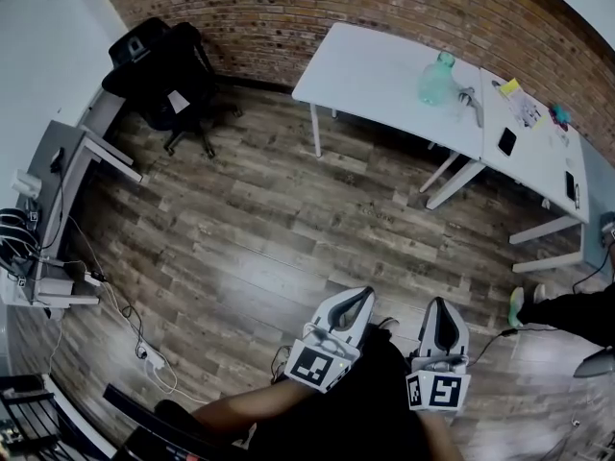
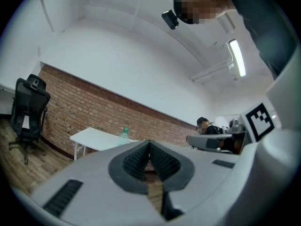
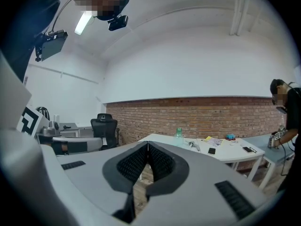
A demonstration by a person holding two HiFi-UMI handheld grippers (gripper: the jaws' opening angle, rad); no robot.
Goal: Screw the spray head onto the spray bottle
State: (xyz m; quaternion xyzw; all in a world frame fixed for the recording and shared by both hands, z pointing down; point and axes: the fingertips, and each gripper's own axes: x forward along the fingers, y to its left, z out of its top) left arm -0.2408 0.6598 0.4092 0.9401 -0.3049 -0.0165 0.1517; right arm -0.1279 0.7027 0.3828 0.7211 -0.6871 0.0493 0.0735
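Note:
A clear green-tinted spray bottle [image 1: 437,77] stands on the white table [image 1: 375,75] far across the room, with the spray head [image 1: 472,102] lying just right of it. The bottle shows small in the left gripper view [image 2: 124,133] and in the right gripper view [image 3: 178,135]; the spray head [image 3: 194,146] lies beside it there. My left gripper [image 1: 366,294] and right gripper [image 1: 440,303] are held close to my body, well short of the table. Both are shut with nothing between the jaws, pads touching at the tips [image 2: 149,143] [image 3: 147,144].
A black office chair [image 1: 163,75] stands at the back left by the brick wall. A second white table [image 1: 538,152] carries phones, papers and small items. A desk with cables [image 1: 58,248] lines the left wall. A seated person [image 1: 577,315] is at the right. Wooden floor lies between me and the tables.

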